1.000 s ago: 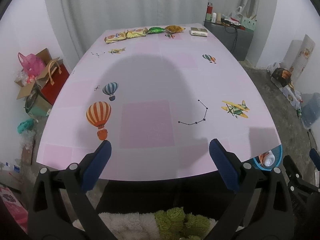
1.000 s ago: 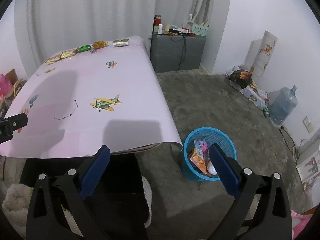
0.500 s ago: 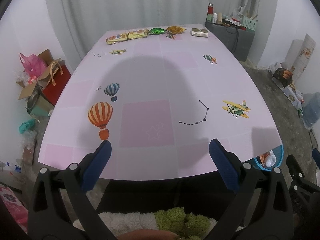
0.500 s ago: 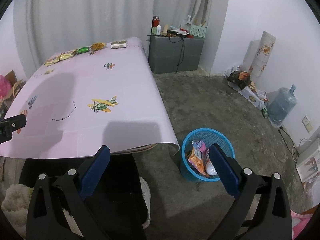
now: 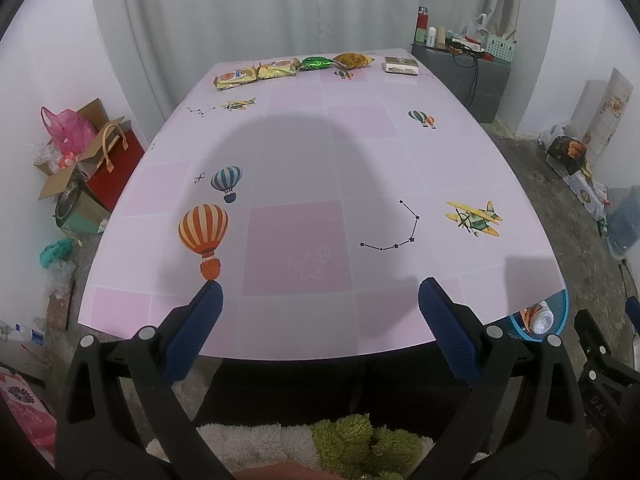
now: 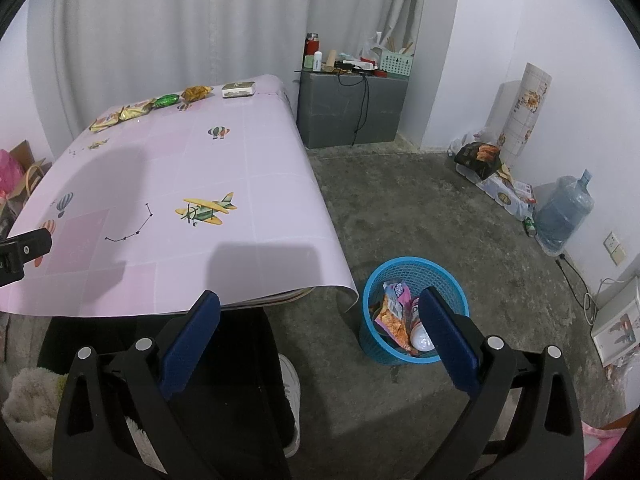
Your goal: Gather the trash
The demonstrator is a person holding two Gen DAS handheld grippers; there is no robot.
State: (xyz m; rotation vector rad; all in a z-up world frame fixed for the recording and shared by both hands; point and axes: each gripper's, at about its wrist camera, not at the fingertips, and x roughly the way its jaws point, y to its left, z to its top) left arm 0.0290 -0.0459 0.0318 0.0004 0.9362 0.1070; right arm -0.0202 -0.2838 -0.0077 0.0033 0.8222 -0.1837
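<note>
The trash you are after lies in a row along the table's far edge: two yellow snack packets (image 5: pixel 256 72), a green wrapper (image 5: pixel 317 63), an orange-brown wrapper (image 5: pixel 352 60) and a small flat box (image 5: pixel 401 65). All of it is well apart from both tools. Your left gripper (image 5: pixel 318 326) hangs released and empty over the near edge of the pink table (image 5: pixel 360 152), aimed at that row. Your right gripper (image 6: pixel 318 334), also spread and holding nothing, points at the blue basket (image 6: pixel 404 270) on the floor off the near right corner, probably because trash already sits inside it.
</note>
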